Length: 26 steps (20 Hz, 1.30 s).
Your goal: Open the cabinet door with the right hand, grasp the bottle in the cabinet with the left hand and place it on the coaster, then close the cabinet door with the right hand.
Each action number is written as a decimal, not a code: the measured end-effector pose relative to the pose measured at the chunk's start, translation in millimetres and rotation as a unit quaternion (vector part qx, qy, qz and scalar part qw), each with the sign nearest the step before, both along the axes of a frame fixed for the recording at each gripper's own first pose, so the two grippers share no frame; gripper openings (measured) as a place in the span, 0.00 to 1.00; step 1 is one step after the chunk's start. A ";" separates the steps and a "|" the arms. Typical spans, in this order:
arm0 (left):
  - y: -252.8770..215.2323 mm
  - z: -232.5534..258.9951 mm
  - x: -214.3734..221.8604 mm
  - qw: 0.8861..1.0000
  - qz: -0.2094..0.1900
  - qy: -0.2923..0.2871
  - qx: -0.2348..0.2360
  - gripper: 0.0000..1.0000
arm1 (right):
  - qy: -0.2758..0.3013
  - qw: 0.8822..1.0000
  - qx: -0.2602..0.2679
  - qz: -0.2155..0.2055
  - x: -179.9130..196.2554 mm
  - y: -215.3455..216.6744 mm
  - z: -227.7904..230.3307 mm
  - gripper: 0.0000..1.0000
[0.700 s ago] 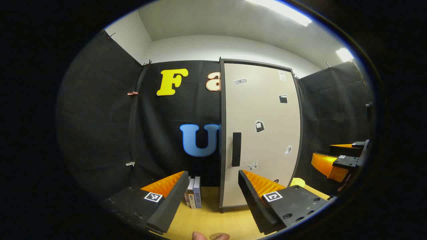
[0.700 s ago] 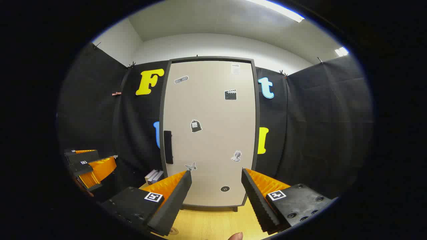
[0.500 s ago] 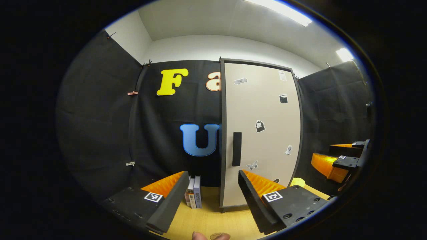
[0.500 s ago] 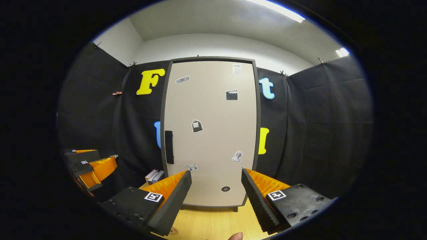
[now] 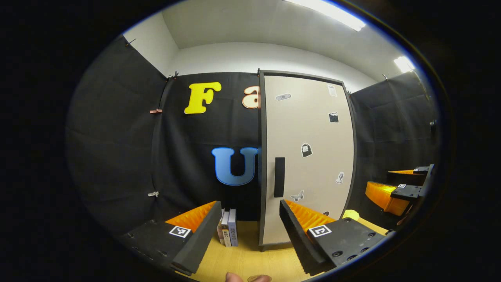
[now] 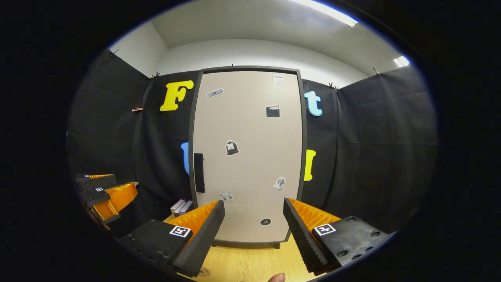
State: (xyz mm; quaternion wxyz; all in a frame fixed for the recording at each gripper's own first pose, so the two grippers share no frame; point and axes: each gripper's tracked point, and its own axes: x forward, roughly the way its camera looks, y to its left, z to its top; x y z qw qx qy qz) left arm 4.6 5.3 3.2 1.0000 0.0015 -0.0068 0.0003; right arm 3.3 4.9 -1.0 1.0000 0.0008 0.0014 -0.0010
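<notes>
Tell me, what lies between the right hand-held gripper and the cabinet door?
Bare wooden tabletop, seen in the right gripper view; the open right hand-held gripper faces the closed cabinet door.

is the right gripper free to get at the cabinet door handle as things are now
Probably yes. The right gripper is open and holds nothing, and the handle sits uncovered on the left edge of the shut cabinet door, with nothing between them. The gripper points right of the handle.
</notes>
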 end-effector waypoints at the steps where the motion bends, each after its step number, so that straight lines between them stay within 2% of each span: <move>1: 0.1 -0.4 0.2 1.000 0.000 0.000 0.000 0.93 | 0.001 1.000 0.000 0.000 -0.1 -0.1 -0.3 0.98; 7: 3.6 -4.5 2.0 1.000 0.000 0.003 -0.005 0.94 | 0.003 1.000 0.002 0.003 2.4 5.3 -3.2 0.98; 12: 19.6 -9.5 3.0 1.000 0.011 0.004 -0.016 0.94 | -0.005 0.999 0.009 0.030 22.4 36.0 -1.8 0.98; 19: 46.7 -23.3 4.2 0.999 0.029 0.014 -0.018 0.94 | -0.029 0.998 0.013 0.062 85.3 92.7 5.2 0.97; 26: 73.5 -36.1 2.1 0.999 0.047 0.024 -0.013 0.94 | -0.035 0.996 0.001 0.086 157.4 154.7 -7.9 0.97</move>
